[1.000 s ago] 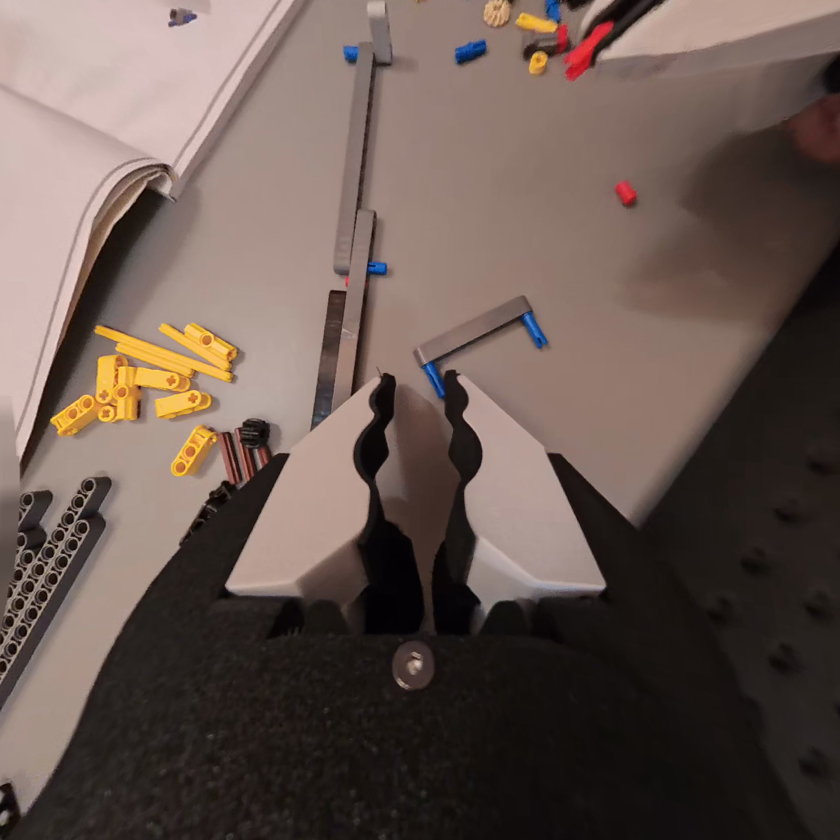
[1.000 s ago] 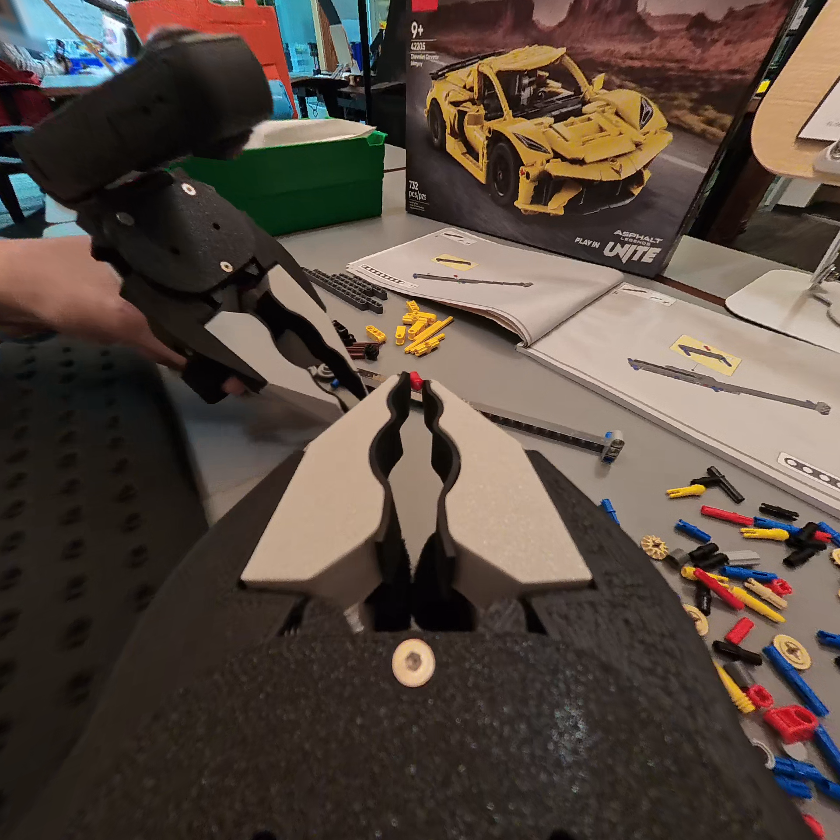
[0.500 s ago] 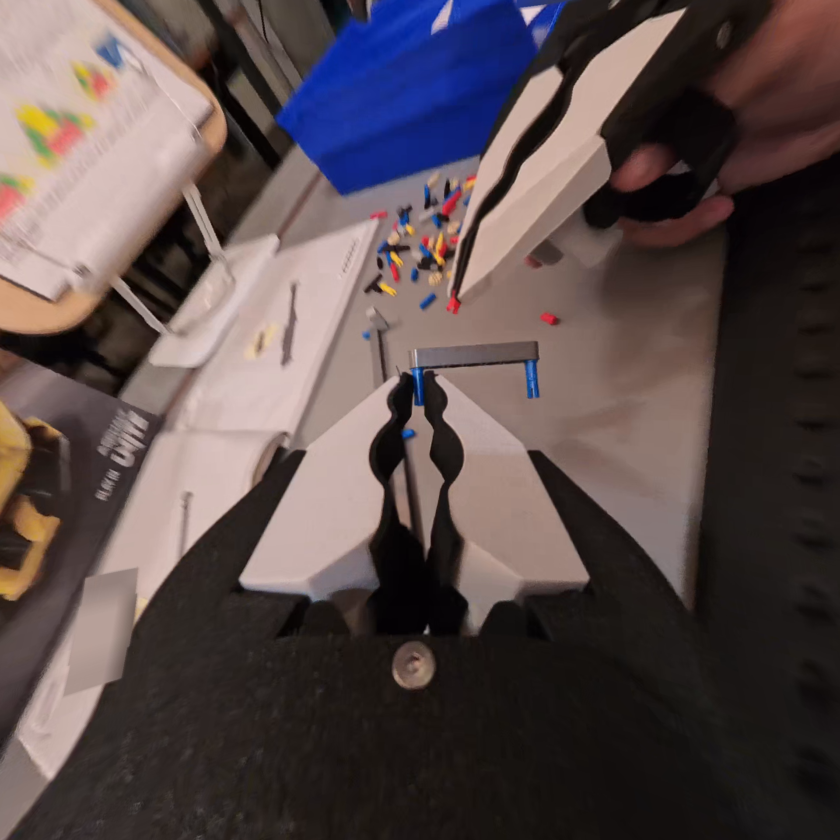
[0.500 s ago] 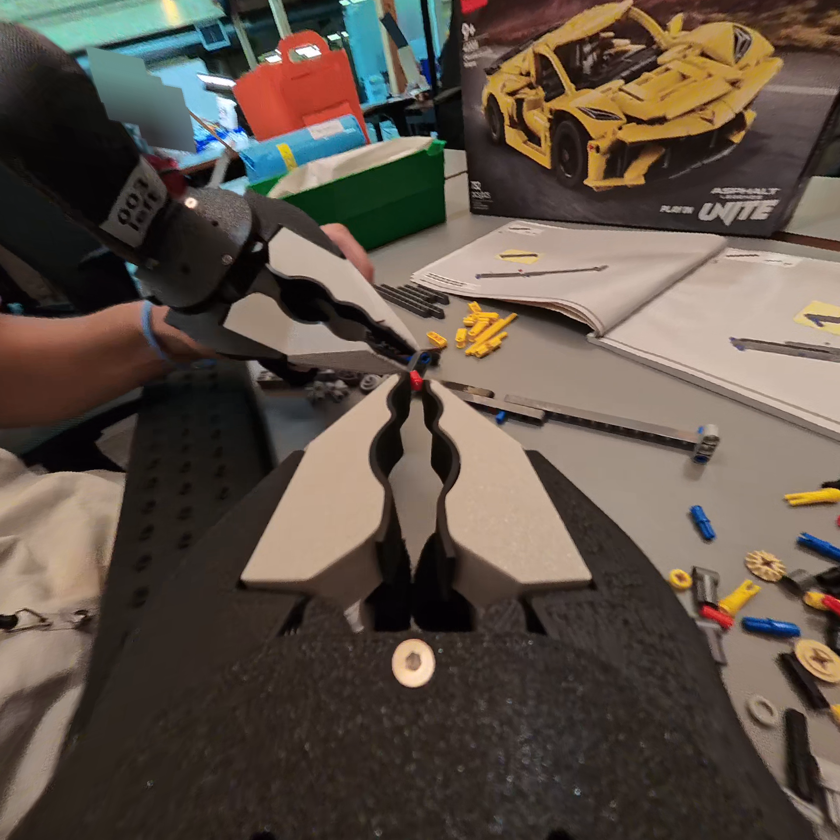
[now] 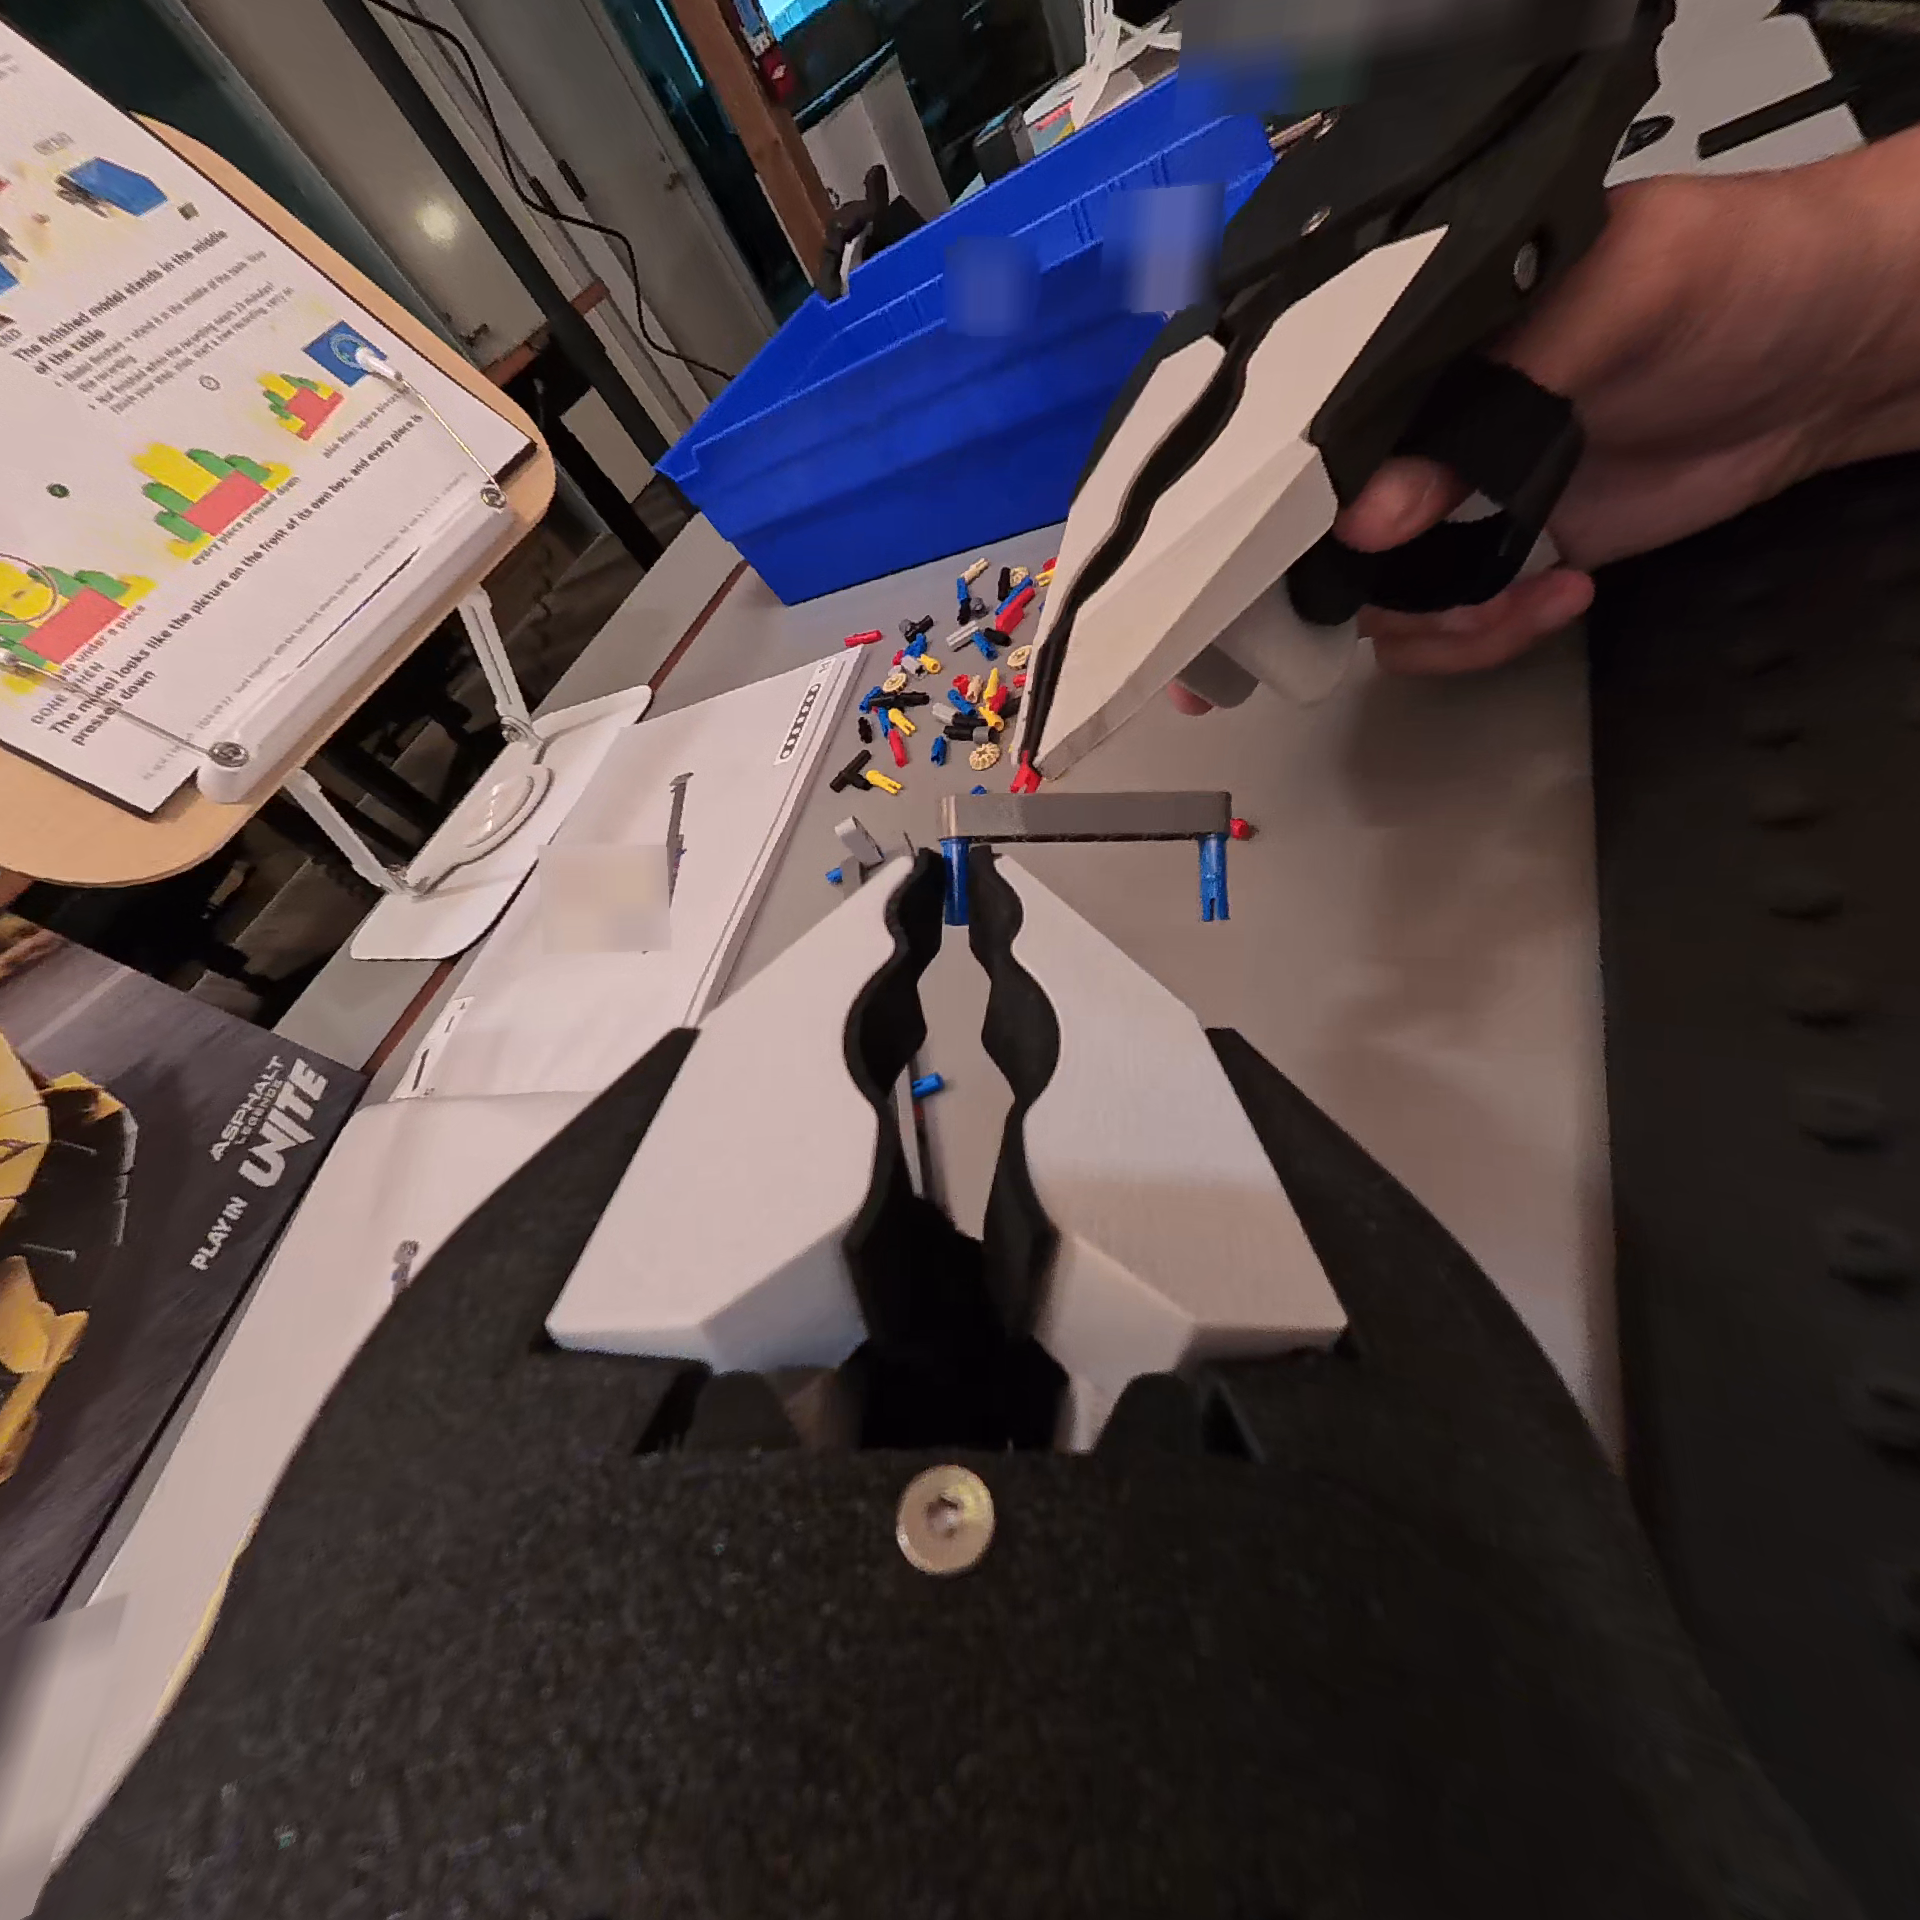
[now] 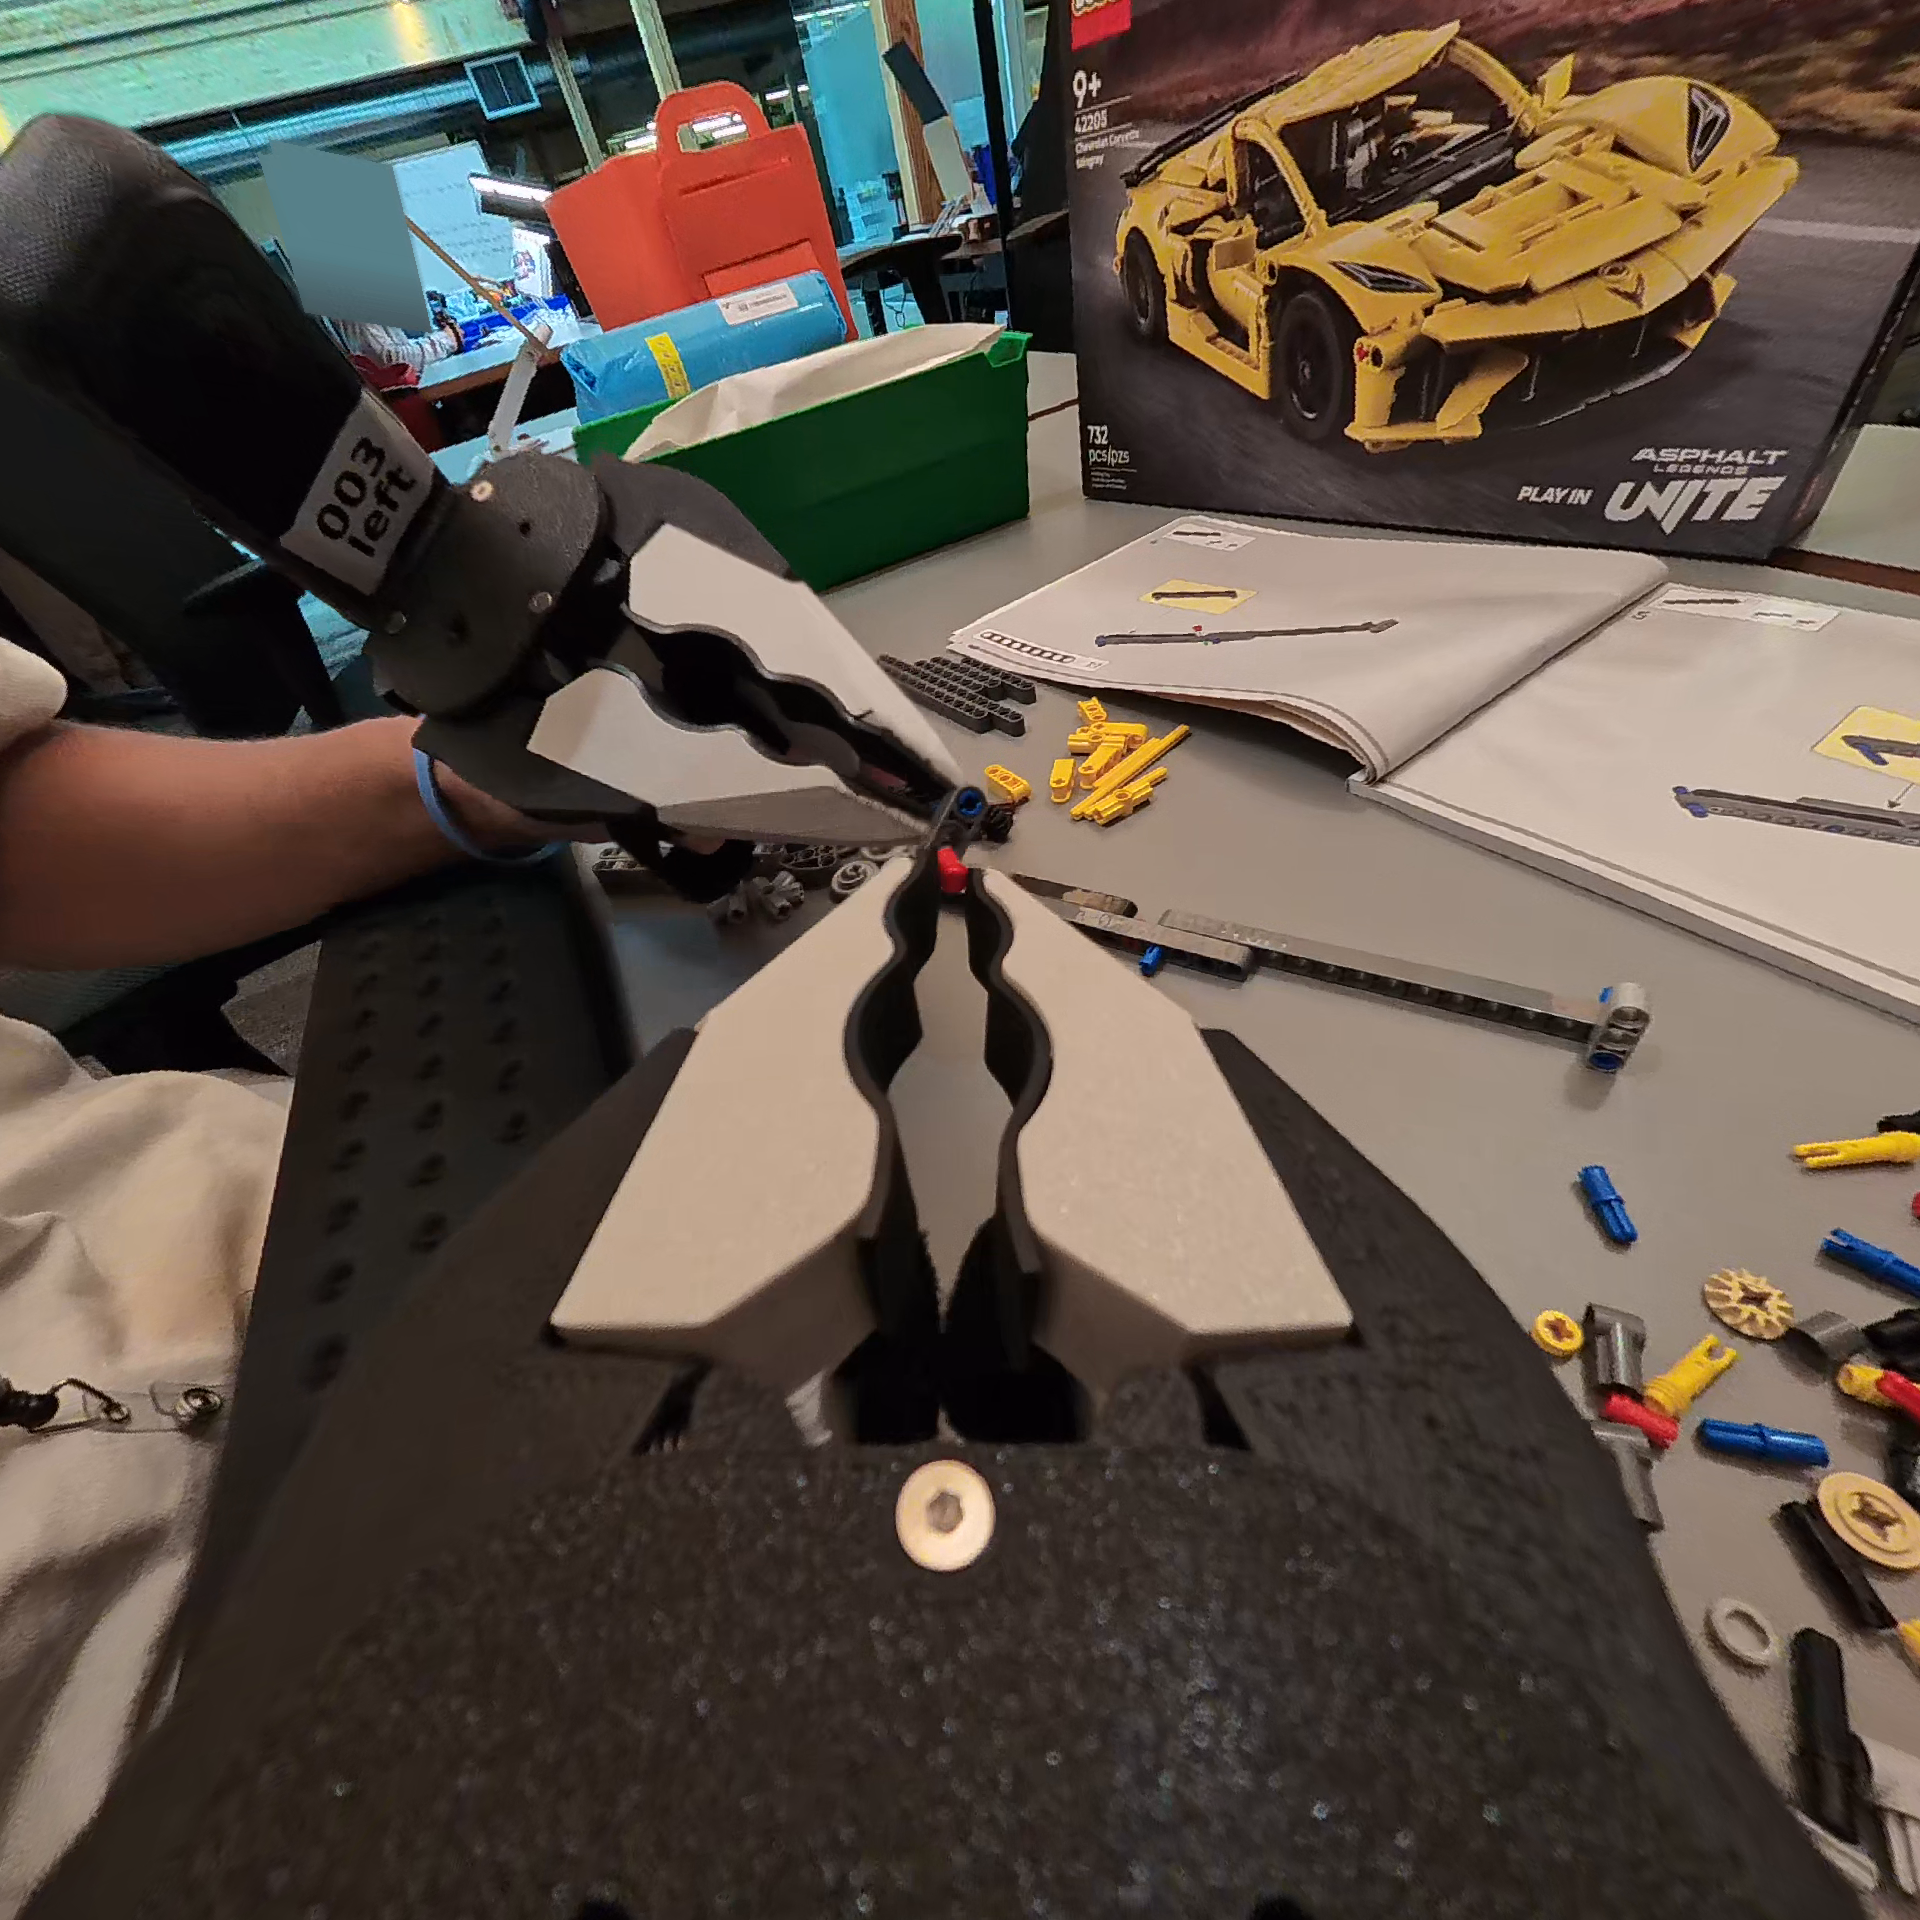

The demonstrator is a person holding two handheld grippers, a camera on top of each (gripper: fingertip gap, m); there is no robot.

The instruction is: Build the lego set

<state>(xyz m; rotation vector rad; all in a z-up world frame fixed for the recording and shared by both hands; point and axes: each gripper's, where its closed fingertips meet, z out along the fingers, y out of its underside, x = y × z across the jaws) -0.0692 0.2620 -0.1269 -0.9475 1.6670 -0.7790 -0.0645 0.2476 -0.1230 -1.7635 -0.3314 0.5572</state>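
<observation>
My left gripper [image 5: 956, 883] is clamped on a blue plastic pin [image 5: 955, 881] under the near-left end of a short grey Lego beam [image 5: 1086, 817], lifted above the grey table [image 5: 1403, 987]. My right gripper [image 6: 948, 878] pinches a small red pin [image 6: 948, 867], hovering just beside that beam.
</observation>
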